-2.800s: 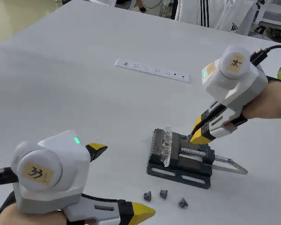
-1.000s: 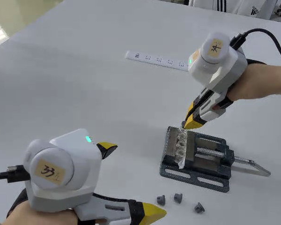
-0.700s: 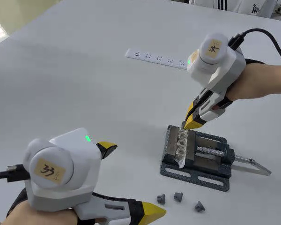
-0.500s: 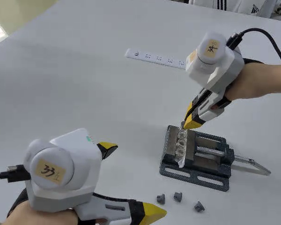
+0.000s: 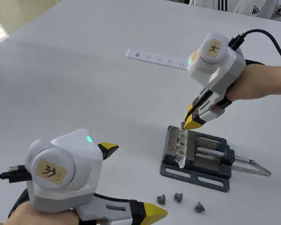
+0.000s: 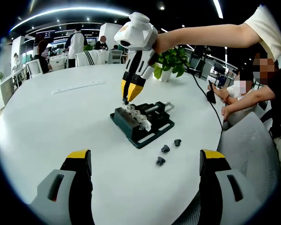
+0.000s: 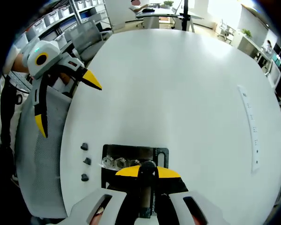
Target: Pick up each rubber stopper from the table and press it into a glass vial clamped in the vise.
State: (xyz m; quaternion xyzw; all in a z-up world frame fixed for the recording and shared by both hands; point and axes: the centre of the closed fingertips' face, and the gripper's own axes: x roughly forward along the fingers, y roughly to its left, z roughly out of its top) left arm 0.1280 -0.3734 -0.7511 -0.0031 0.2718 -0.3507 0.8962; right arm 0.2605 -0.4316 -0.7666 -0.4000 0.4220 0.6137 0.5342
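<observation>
White bench [image 5: 75,79], rounded edge. White power strip [image 5: 157,59] lies flat near far edge, well apart from everything else on top. Left gripper view: green leafy plant [image 6: 171,61] at far edge; seated person [image 6: 246,96] at right edge, hand on bench edge; grey chair [image 6: 255,159] just off near-right edge. Right gripper view: grey office chairs [image 7: 86,35] beyond bench.

We see white table [image 5: 61,70], black vise [image 5: 214,163], clear vials [image 5: 181,143], grey stoppers [image 5: 178,198]; left gripper [image 5: 135,181] and right gripper [image 5: 189,124] white, black jaws yellow-tipped.
</observation>
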